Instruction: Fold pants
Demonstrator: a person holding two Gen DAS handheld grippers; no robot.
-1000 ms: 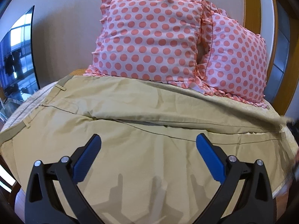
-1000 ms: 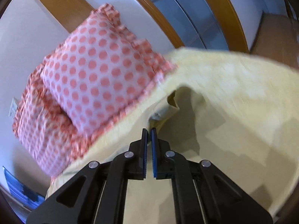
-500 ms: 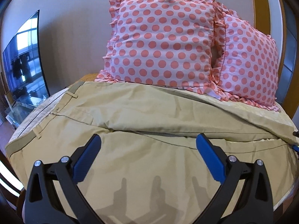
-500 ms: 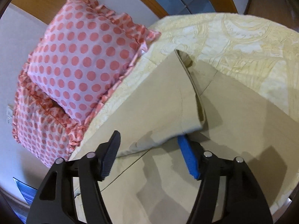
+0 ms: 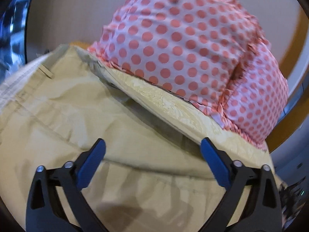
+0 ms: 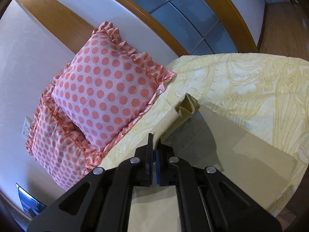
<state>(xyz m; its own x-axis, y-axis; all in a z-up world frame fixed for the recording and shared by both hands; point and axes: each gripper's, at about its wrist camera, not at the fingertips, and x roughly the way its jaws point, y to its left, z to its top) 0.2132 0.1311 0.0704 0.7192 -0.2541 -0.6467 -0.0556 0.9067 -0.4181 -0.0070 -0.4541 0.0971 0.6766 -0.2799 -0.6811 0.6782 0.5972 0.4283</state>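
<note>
Tan pants [image 5: 81, 119] lie spread across the bed, waistband with a belt loop [image 5: 46, 71] at the left. My left gripper [image 5: 152, 154] is open and empty, hovering just above the pants near the upper leg's edge. In the right wrist view my right gripper [image 6: 154, 145] is shut on the hem end of the upper pant leg [image 6: 185, 108] and holds it lifted above the lower leg [image 6: 241, 154], which lies flat on the bedspread.
Two pink polka-dot pillows [image 5: 183, 44] [image 6: 108, 90] lean against the wall at the head of the bed. A pale yellow patterned bedspread [image 6: 251, 85] covers the bed. A wooden-framed window [image 6: 173, 9] is behind; the bed edge and floor [image 6: 280, 29] lie to the right.
My right gripper, open over the leg's end half a second ago, has shut on the hem and lifted it. My left gripper has moved closer to the pillows and tilted; the view is blurred.
</note>
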